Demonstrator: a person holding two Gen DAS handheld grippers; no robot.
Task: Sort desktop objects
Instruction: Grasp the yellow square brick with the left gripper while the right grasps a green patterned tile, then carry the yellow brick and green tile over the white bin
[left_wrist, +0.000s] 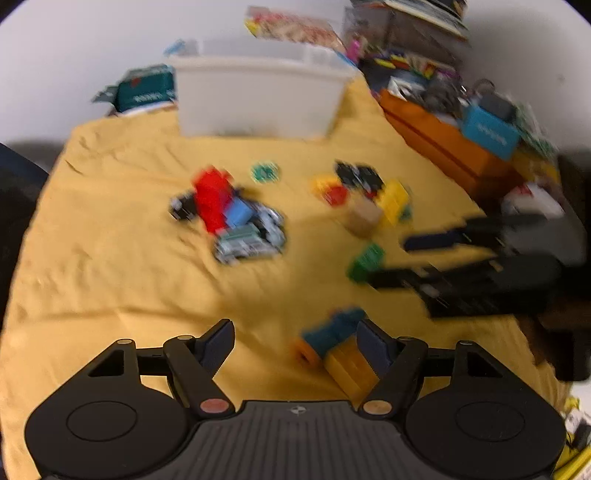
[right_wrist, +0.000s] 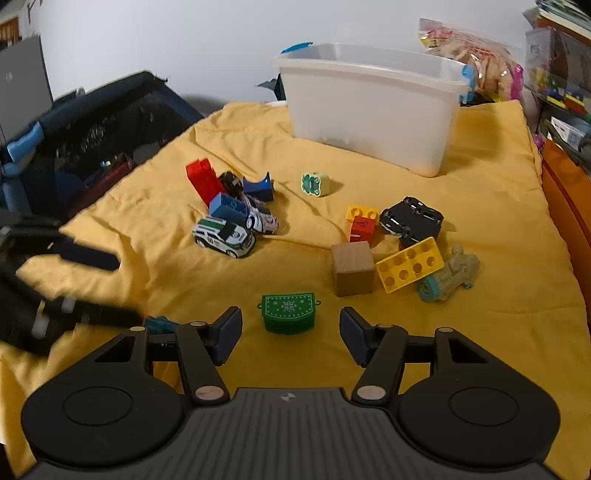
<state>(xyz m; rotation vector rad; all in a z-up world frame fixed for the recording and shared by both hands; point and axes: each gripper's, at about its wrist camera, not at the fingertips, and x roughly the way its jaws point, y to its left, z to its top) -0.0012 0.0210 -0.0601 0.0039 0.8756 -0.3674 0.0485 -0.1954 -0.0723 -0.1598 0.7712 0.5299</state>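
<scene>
Toys lie scattered on a yellow cloth (right_wrist: 480, 177). My right gripper (right_wrist: 290, 334) is open, its jaws on either side of a small green chest (right_wrist: 289, 312) just ahead. Beyond lie a white-green toy car (right_wrist: 224, 236), red brick (right_wrist: 202, 180), blue brick (right_wrist: 229, 208), wooden cube (right_wrist: 352, 267), yellow plate brick (right_wrist: 409, 264), black car (right_wrist: 412, 220) and a beige figure on wheels (right_wrist: 450, 275). My left gripper (left_wrist: 295, 343) is open; a teal, orange and yellow toy (left_wrist: 338, 345) lies against its right finger. The left view is blurred. The white bin (right_wrist: 373, 103) stands at the back.
A dark mesh playpen (right_wrist: 92, 125) borders the cloth on the left. An orange box (left_wrist: 447, 147) and cluttered shelves (right_wrist: 561, 74) stand on the right. A snack bag (right_wrist: 469, 55) sits behind the bin. The other gripper (left_wrist: 461, 266) reaches in from the right of the left view.
</scene>
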